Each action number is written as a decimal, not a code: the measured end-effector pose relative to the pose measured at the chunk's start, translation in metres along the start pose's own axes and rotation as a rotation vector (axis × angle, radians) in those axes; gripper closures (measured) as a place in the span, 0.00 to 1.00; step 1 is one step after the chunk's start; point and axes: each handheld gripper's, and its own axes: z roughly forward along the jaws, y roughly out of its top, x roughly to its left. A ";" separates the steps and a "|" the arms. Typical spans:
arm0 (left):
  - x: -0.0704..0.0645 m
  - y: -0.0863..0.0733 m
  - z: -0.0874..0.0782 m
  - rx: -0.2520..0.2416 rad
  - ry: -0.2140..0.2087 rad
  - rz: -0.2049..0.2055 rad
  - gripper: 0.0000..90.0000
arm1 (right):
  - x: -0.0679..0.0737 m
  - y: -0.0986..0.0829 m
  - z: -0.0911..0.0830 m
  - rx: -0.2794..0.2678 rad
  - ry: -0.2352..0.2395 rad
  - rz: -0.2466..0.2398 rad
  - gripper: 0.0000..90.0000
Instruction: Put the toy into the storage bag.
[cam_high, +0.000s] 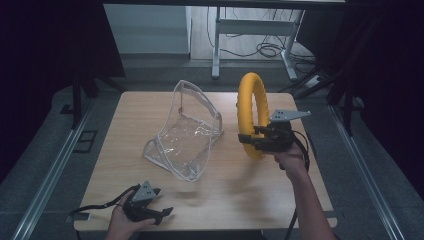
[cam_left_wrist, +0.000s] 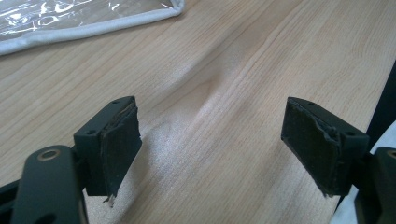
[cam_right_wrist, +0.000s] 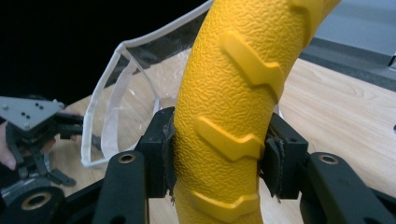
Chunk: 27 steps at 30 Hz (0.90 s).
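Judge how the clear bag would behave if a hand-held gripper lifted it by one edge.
The bag would probably sag: its thin film looks crinkled. It seems light for its size. The white trim may offer a less slippery hold than the glossy film.

No legible text, label, brand, number or sign on yellow ring (cam_high: 252, 114), clear pouch (cam_high: 187, 135), bench (cam_high: 240, 190) or either gripper.
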 end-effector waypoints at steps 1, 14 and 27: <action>0.000 0.000 0.000 0.000 0.000 -0.001 0.22 | 0.001 0.000 0.000 -0.012 -0.002 0.000 0.57; 0.000 0.000 0.001 0.005 -0.002 0.004 0.22 | 0.010 0.000 0.000 -0.092 0.033 0.024 0.57; 0.000 0.000 0.001 0.008 -0.004 0.002 0.22 | 0.019 0.007 -0.003 -0.156 0.063 0.034 0.57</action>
